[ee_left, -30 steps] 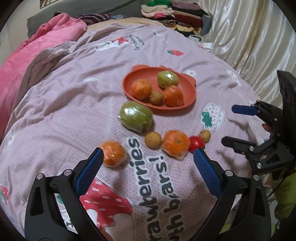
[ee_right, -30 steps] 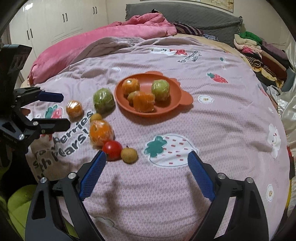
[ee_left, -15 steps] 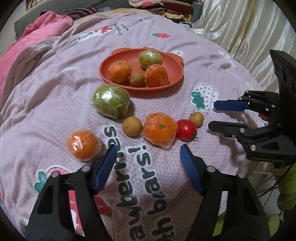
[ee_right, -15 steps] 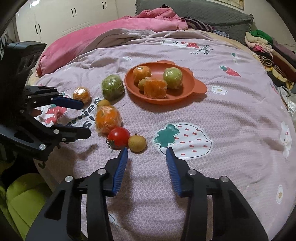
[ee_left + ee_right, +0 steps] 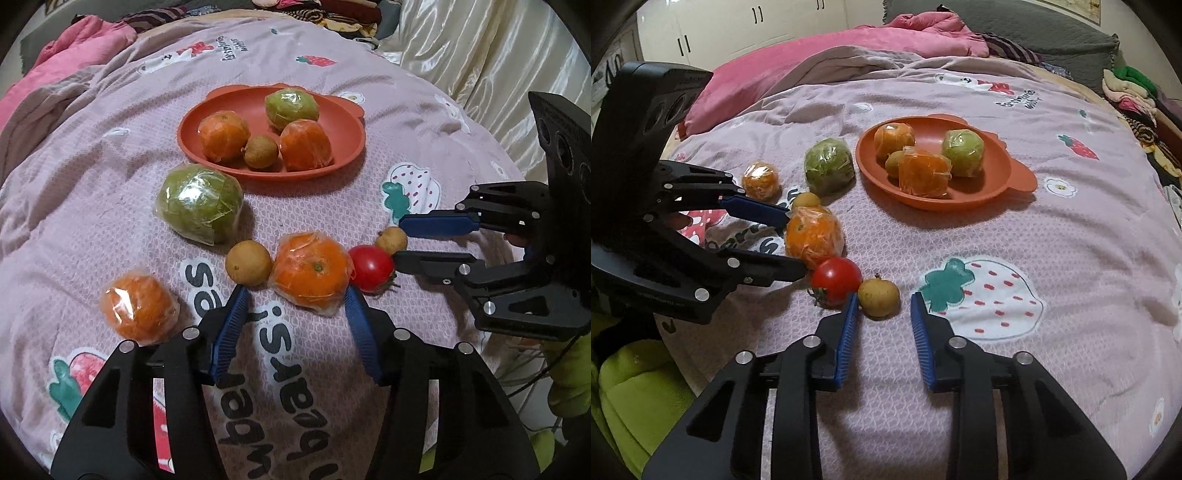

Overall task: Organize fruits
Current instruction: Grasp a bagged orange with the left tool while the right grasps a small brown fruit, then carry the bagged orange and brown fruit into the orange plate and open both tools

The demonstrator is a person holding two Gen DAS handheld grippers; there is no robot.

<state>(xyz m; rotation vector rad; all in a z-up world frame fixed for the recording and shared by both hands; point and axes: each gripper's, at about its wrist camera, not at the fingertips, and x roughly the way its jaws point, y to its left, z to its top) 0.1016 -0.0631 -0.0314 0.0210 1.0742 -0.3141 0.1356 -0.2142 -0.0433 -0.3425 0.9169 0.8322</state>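
Observation:
An orange plate [image 5: 343, 125] [image 5: 997, 177] on the bedspread holds two wrapped oranges, a wrapped green fruit and a small brown fruit. Loose on the spread lie a wrapped orange [image 5: 312, 271] [image 5: 814, 236], a red tomato [image 5: 371, 267] [image 5: 836, 280], two small brown fruits [image 5: 249, 263] [image 5: 391, 239] [image 5: 878, 297], a big wrapped green fruit [image 5: 199, 208] [image 5: 829, 166] and another wrapped orange [image 5: 138, 308] [image 5: 761, 181]. My left gripper [image 5: 295, 295] [image 5: 792, 242] is open, its jaws on either side of the near edge of the wrapped orange. My right gripper [image 5: 884, 299] [image 5: 397, 240] is open around the small brown fruit beside the tomato.
A pink duvet [image 5: 820, 70] and grey pillow [image 5: 1015, 26] lie at the far end of the bed. Folded clothes [image 5: 1126, 88] are stacked at the right edge. A satin curtain [image 5: 498, 55] hangs past the bed's side. Something green [image 5: 639, 387] sits below the near edge.
Both grippers have moved forward and down toward the loose fruits and narrowed. The left now straddles the wrapped orange, the right the small brown fruit.

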